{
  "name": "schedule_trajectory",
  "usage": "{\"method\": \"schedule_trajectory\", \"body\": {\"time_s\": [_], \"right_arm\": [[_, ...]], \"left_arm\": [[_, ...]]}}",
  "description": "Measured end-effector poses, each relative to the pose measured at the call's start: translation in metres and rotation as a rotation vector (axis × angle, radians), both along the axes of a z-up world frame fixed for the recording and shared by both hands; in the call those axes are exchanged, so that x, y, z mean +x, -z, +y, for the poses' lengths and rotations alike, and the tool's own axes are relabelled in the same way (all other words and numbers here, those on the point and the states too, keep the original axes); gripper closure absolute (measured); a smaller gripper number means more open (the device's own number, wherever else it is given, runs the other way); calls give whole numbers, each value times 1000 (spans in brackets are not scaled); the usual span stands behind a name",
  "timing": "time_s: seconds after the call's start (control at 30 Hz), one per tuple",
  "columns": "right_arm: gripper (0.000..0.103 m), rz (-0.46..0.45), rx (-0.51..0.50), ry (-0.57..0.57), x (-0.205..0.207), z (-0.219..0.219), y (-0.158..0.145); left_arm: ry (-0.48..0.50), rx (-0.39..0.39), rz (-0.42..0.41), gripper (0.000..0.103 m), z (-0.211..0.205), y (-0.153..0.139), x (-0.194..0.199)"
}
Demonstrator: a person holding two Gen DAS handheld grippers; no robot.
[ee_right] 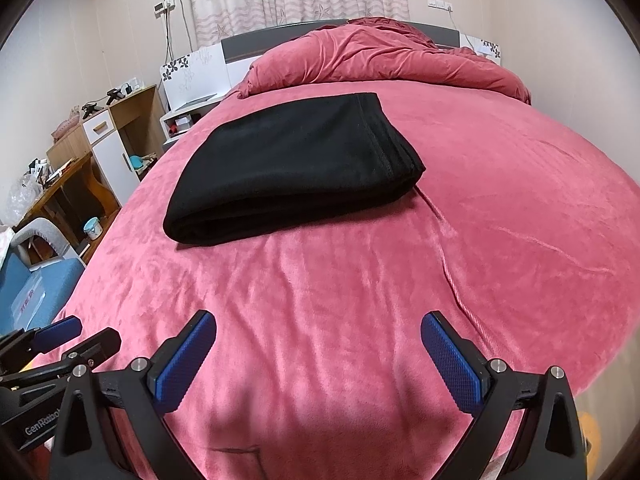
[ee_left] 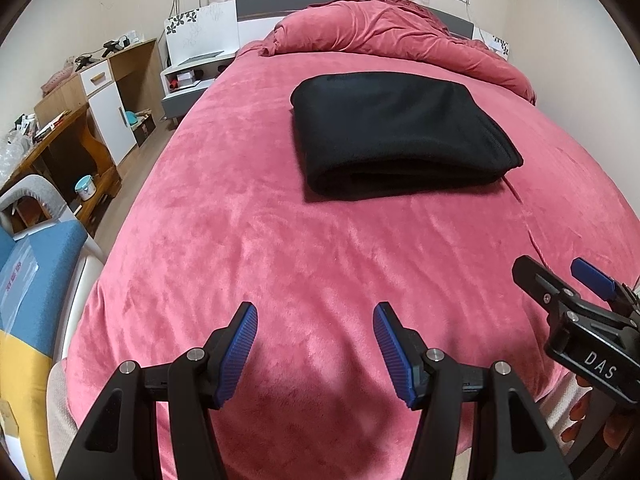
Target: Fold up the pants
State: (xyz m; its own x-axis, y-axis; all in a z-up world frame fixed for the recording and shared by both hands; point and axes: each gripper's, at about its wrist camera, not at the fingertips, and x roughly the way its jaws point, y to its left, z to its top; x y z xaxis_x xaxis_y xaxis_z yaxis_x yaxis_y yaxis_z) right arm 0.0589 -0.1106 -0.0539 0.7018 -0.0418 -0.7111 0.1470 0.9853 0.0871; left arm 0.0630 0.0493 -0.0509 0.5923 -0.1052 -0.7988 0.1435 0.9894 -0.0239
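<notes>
The black pants [ee_left: 396, 136] lie folded into a thick rectangle on the pink bed cover [ee_left: 280, 248], well beyond both grippers; they also show in the right wrist view [ee_right: 288, 168]. My left gripper [ee_left: 316, 320] is open and empty above the near end of the bed. My right gripper [ee_right: 318, 330] is open and empty beside it, and shows at the right edge of the left wrist view [ee_left: 560, 276]. The left gripper shows at the lower left of the right wrist view [ee_right: 76, 336]. Neither touches the pants.
A bunched pink duvet [ee_left: 392, 28] lies at the head of the bed by the headboard. Wooden shelves and a desk [ee_left: 92, 120] with clutter stand along the left wall. A blue chair [ee_left: 36, 272] is at the near left. A nightstand [ee_left: 188, 76] stands beside the bed.
</notes>
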Motion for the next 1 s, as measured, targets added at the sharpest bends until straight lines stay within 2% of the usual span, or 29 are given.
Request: {"method": "schedule_trajectory", "body": {"time_s": [0.53, 1.0], "right_arm": [[0, 24, 13, 6, 2, -1, 8], [0, 75, 35, 47, 27, -10, 32]], "left_arm": [[-7, 12, 10, 42, -1, 8, 2], [-16, 22, 87, 42, -8, 36, 28]]}}
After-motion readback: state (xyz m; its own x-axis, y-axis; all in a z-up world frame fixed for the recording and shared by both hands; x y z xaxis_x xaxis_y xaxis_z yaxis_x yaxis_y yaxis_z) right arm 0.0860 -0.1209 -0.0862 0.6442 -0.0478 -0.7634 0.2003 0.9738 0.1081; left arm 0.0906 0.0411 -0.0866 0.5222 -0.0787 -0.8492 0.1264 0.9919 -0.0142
